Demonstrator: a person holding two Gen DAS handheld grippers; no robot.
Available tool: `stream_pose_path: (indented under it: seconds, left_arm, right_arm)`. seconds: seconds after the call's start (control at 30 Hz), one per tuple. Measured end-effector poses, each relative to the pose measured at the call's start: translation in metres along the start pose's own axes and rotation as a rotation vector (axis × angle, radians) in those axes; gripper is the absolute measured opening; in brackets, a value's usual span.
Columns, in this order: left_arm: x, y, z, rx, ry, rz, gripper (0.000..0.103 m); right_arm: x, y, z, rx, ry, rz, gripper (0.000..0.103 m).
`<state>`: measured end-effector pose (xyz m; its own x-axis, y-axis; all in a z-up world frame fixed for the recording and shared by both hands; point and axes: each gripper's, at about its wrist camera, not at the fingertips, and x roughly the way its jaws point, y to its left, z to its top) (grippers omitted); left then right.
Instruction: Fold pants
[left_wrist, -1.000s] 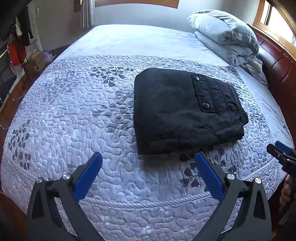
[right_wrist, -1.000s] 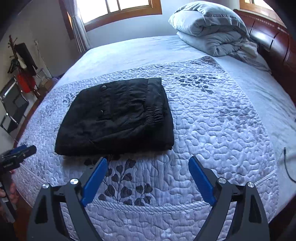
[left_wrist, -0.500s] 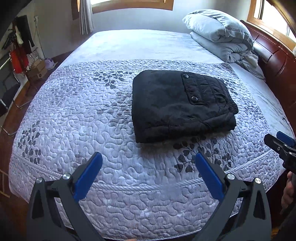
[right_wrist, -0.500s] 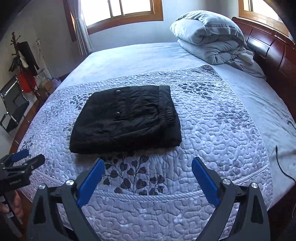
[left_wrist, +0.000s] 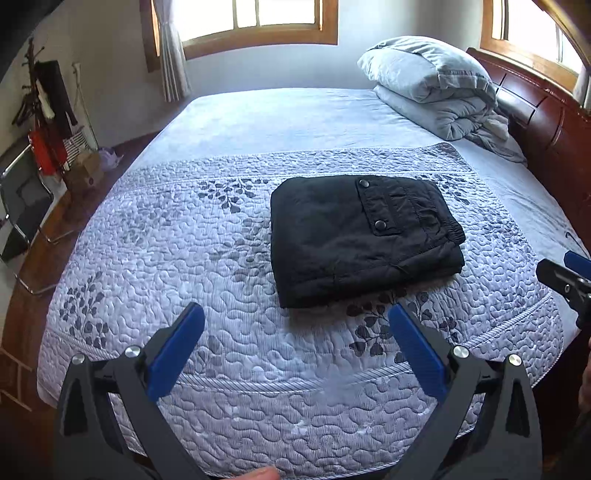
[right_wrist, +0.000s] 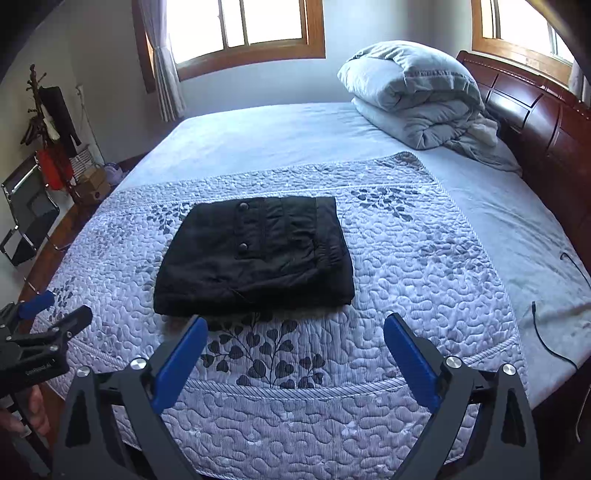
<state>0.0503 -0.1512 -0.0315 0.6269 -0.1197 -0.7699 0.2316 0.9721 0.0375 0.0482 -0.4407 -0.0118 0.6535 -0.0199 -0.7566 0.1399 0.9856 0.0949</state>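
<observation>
On the quilted lavender bedspread ahead of my left gripper and right gripper, both spread wide and empty, lies the folded black fabric pants, probably soft, light and floppy, best pinched at the stacked near edge.

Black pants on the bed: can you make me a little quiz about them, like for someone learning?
1. True or false: the black pants lie folded on the quilt.
2. What are the left gripper and right gripper holding? A) pants B) nothing C) duvet
3. Fill in: the rolled grey duvet sits near the wooden ____.

Key
1. True
2. B, both are open, short of the pants
3. headboard
</observation>
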Motion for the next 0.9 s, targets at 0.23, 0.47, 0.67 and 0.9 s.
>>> stream_pose_path:
  seconds: [0.23,0.47,0.67,0.9]
  left_arm:
    - [-0.001,-0.009,0.005,0.014,0.003,-0.028,0.100]
    - [0.004,-0.010,0.006,0.008,0.011,-0.038,0.100]
    - [0.010,-0.005,0.008,-0.019,0.011,-0.030,0.100]
    - [0.010,-0.004,0.010,-0.020,0.005,-0.033,0.100]
  right_arm:
    - [-0.005,0.000,0.007,-0.009,-0.022,-0.009,0.098]
    - [0.003,-0.001,0.008,-0.005,-0.013,-0.003,0.099]
    - [0.009,0.000,0.008,-0.006,-0.006,-0.003,0.099]
    - [0.013,-0.001,0.007,-0.002,0.001,-0.006,0.099]
